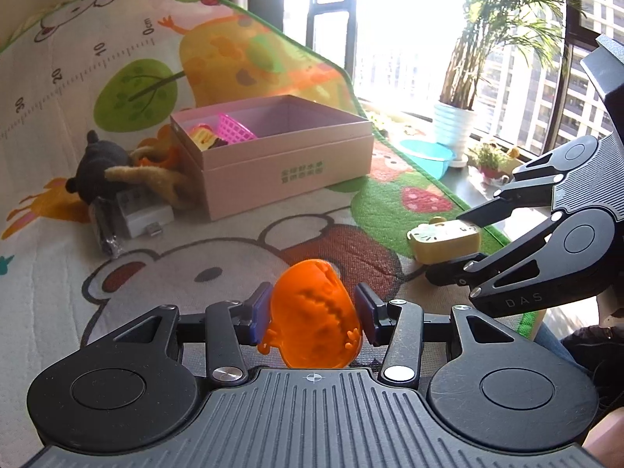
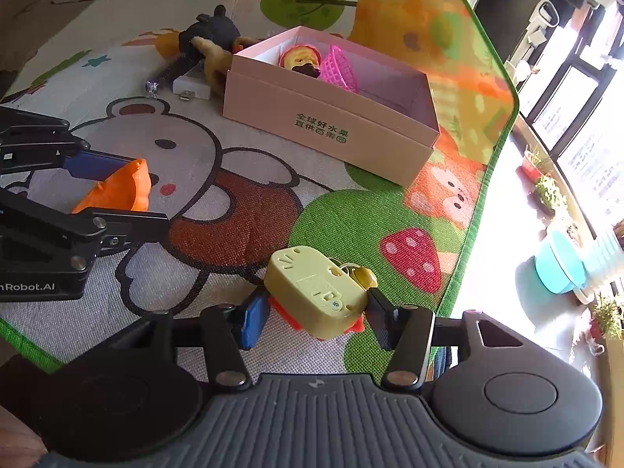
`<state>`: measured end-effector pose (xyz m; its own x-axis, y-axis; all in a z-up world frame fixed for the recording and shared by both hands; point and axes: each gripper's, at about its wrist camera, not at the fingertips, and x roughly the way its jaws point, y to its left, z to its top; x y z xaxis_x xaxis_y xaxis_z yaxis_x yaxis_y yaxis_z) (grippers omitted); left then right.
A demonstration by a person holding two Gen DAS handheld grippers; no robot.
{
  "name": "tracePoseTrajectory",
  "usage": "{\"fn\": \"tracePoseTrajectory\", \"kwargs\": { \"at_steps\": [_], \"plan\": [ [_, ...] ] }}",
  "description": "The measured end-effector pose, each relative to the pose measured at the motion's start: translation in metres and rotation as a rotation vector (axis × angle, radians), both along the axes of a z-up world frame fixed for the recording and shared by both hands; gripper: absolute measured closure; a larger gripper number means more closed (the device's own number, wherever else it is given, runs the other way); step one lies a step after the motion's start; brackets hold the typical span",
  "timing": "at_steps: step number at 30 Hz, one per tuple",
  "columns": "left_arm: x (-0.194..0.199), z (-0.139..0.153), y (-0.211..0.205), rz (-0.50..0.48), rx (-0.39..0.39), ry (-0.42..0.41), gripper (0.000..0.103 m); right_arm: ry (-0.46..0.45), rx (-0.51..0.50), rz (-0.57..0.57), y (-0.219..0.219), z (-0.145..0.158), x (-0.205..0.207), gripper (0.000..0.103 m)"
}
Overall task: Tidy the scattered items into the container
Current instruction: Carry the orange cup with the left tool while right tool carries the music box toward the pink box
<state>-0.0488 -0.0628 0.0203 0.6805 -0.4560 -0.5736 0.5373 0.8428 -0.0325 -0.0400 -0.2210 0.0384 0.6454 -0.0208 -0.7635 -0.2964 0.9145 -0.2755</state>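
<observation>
Progress check, tidy-up job, roughly midway by my read.

Pink box [image 1: 288, 163] sits open on play mat [image 1: 234, 241], far side from both tools. Already inside: pink basket [image 1: 234, 126] plus a yellow/dark-red toy [image 2: 300, 58] at one end. Rest of box floor bare, plenty of room.

L gripper [image 1: 314, 314]: jaws closed in on orange toy [image 1: 316, 312], blue pads pressed to both its flanks. Toy looks lifted clear of mat, though can't confirm from under it. Right-wrist view shows same toy pinched, side-on.

R gripper [image 2: 312, 312]: jaws part-closed round yellow toy [image 2: 316, 292], a pad on either side, toy's underside w/ screw facing cam. Held, appears off the mat.

Both held items well apart from box, neither over the opening yet.

Still loose, beside box's near-left corner: dark plush [image 1: 97, 163] w/ tan limbs, touching box wall; white charger-like block [image 1: 144, 214]; dark wrapped item [image 1: 105, 230] just beside it. Something orange tucked behind plush, can't ID.

Tally: 2 in box, 2 in grip, at least 3 left on mat.

Judgement: next is carry + drop for both hands. Plush is soft and bulky, likely needs a wider bite.
</observation>
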Motion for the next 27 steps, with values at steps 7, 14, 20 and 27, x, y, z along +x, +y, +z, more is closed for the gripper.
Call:
{"fn": "tracePoseTrajectory", "kwargs": {
  "at_steps": [7, 14, 20, 27],
  "plan": [
    [0.001, 0.000, 0.003, -0.004, -0.015, -0.007, 0.052, 0.003, -0.020, -0.015, 0.002, 0.000, 0.001, 0.049],
    [-0.001, 0.002, 0.003, -0.013, -0.019, -0.016, 0.052, -0.021, 0.001, -0.036, -0.005, 0.007, 0.002, 0.049],
    [0.010, 0.010, -0.003, -0.019, -0.031, -0.014, 0.052, -0.032, 0.081, -0.055, -0.022, 0.016, 0.007, 0.049],
    [0.025, 0.018, -0.012, -0.018, -0.025, -0.017, 0.052, -0.062, 0.169, -0.016, -0.024, 0.020, 0.002, 0.049]
  ]
}}
